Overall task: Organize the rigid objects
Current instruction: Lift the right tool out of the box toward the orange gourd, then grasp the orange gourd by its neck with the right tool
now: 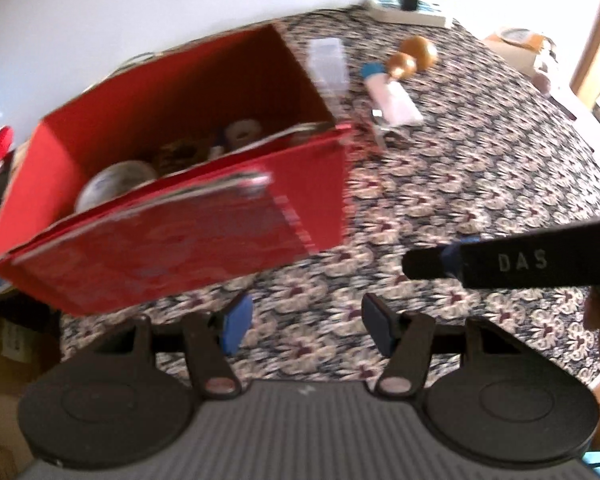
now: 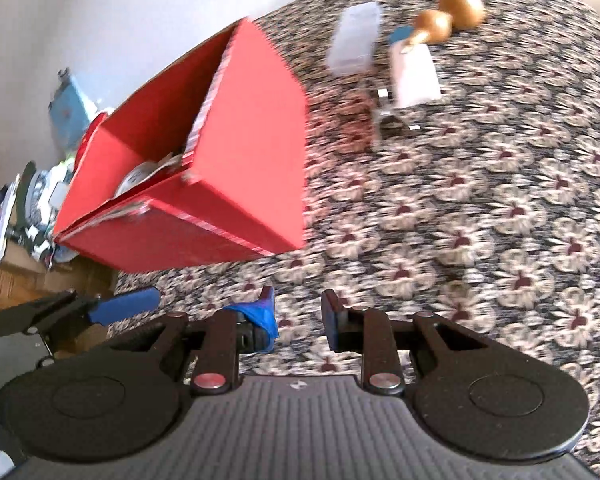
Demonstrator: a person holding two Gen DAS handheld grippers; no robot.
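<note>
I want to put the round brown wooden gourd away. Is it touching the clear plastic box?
Apart. In the right wrist view, the round brown wooden gourd and the clear plastic box lie with patterned tablecloth between them.

Both wrist cams look steeply down over the patterned worktop point(image 1: 460, 184), fairly close. Left view faces the red box point(image 1: 172, 216) long side; right view its end. Shared: box, gourd point(image 2: 452, 10), clear case point(image 2: 354, 38).
</note>
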